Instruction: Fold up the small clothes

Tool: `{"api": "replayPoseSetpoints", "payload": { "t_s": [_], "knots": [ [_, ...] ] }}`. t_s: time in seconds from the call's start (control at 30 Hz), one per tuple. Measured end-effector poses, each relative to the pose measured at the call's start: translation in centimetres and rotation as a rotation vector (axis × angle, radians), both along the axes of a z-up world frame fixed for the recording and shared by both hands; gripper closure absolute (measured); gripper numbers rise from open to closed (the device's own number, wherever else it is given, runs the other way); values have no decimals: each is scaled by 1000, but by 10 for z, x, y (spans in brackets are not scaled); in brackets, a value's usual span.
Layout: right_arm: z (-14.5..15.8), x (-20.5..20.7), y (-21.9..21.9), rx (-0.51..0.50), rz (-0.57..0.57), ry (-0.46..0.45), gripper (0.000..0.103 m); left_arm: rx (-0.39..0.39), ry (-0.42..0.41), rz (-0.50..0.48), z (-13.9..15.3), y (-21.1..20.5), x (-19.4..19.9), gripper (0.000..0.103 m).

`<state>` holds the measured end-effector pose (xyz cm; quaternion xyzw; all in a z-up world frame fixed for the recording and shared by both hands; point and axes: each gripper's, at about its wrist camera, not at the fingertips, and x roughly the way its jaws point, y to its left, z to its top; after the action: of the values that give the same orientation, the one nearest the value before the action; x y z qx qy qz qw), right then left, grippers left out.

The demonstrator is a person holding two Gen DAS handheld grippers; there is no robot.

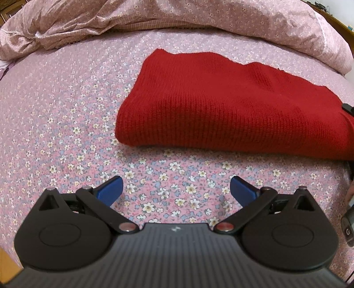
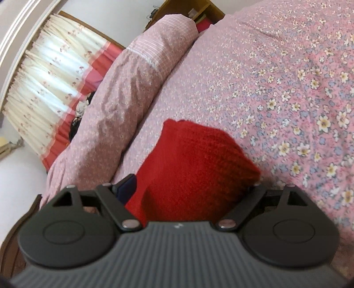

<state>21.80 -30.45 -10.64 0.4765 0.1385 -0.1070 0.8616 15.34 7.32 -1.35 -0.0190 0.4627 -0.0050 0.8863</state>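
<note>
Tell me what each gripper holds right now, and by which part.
Left gripper: nothing, jaws open over the floral bedsheet. Right gripper: the folded red knit garment lies between its wide jaws at one end; an actual grip cannot be told.

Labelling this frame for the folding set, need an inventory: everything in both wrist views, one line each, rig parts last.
red knit garment: 1, red, folded, lying on the bedsheet, right of centre in the left wrist view
bedsheet: 1, pink with small flowers, covers the bed under the garment
duvet: 1, paler pink floral, bunched along the far side of the bed
curtain: 1, cream with a red band, beyond the bed in the right wrist view
wooden shelf: 1, brown, past the duvet's far end
left gripper: 1, black with blue pads, open over bare bedsheet, near the garment
right gripper: 1, black, jaws wide, garment edge between them
</note>
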Motion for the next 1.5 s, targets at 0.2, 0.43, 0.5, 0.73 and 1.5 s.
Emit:
{"api": "replayPoseSetpoints", "payload": {
  "t_s": [0.2, 0.43, 0.5, 0.73, 1.5],
  "knots": [
    [-9, 3, -17, 46, 7, 4, 68, 8, -48, -8, 14, -3, 5, 0],
    [-7, -8, -41, 168, 41, -69, 76, 19, -88, -26, 32, -14, 17, 0],
    [-4, -11, -47, 180, 23, -74, 76, 20, -96, -41, 36, -18, 19, 0],
    [6, -19, -80, 86, 110, 19, 70, 35, -100, -59, 34, -21, 30, 0],
    [10, -7, -73, -66, 42, 82, 40, 64, -81, -45, 8, -52, 73, 0]
  ]
}}
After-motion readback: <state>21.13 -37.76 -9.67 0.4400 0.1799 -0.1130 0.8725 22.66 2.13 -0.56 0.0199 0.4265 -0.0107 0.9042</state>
